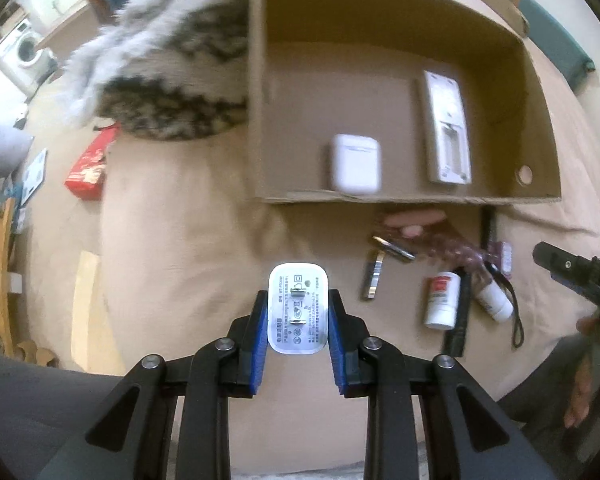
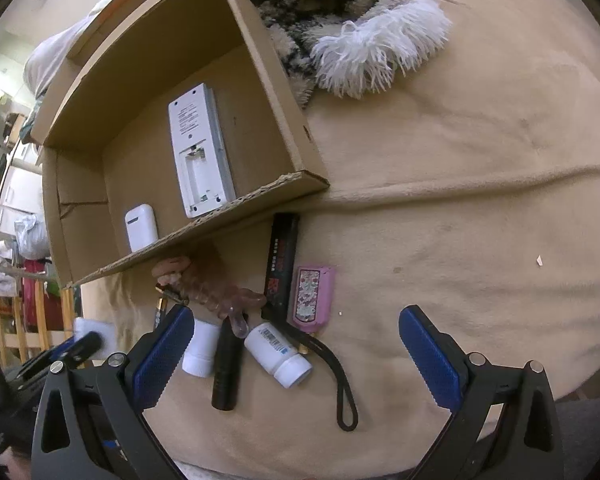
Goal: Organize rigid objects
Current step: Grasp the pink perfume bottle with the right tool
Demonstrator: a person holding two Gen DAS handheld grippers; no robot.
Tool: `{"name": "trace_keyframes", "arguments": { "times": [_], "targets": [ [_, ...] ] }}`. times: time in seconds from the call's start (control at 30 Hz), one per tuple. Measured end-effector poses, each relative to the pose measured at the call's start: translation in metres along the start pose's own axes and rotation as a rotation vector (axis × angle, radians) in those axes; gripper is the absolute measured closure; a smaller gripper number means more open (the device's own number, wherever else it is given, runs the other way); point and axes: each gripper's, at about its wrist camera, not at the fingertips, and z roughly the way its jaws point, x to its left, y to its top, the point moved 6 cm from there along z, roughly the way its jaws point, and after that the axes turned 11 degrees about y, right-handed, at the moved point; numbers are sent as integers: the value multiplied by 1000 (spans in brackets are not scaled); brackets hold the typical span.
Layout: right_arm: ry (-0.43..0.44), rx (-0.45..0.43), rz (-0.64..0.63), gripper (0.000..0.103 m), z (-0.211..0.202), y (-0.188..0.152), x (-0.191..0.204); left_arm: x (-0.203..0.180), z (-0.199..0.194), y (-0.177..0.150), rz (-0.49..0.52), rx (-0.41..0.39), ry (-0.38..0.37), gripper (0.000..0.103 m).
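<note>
While the left gripper (image 1: 298,316) clenches the charger (image 1: 298,312) above the bed, short of the box (image 1: 256,120), and the right gripper's (image 2: 296,360) fingers gape empty, its smooth shell could slip out.

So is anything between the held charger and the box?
Nothing visible. The left gripper holds the charger over bare blanket, short of the box. Its near wall is low, and the floor beside the earbud case and remote is free.
</note>
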Motion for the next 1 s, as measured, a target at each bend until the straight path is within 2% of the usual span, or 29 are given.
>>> {"name": "trace_keyframes", "arguments": {
  "times": [0.1, 0.17, 0.2, 0.23, 0.27, 0.3, 0.33, 0.4, 0.57, 0.77, 0.83, 1.0],
  "targets": [
    [-30, -2, 9, 0, -1, 2, -6, 14, 4, 0, -42, -1, 11, 79],
    [-30, 0, 17, 0, 1, 4, -8, 19, 10, 1, -82, 20, -11, 79],
    [-30, 5, 16, 4, 3, 5, -8, 21, 13, 1, -106, 35, -24, 79],
    [-36, 19, 12, 19, 8, 6, -8, 17, 15, 1, -116, 42, -30, 79],
    [-43, 38, 7, 27, 12, 7, -9, 17, 16, 1, -128, 49, -39, 79],
    [-50, 56, 4, 43, 17, 7, -9, 16, 16, 2, -135, 54, -47, 79],
    [-60, 75, 3, 54, 22, 7, -10, 15, 15, 2, -139, 55, -55, 79],
    [-94, 95, -4, 63, 30, 8, -13, 15, 15, 3, -141, 50, -59, 79],
    [-117, 127, -20, 65, 45, 8, -12, 16, 18, 1, -152, 71, -71, 79],
    [-241, 130, -149, 66, 61, 5, 1, 13, 24, 1, -152, 96, -59, 79],
    [-245, 118, -165, 75, 60, 6, 3, 13, 24, 2, -150, 89, -53, 79],
    [-213, 73, -154, 77, 48, 10, 7, 18, 20, 3, -160, 53, -13, 79]
  ]
}}
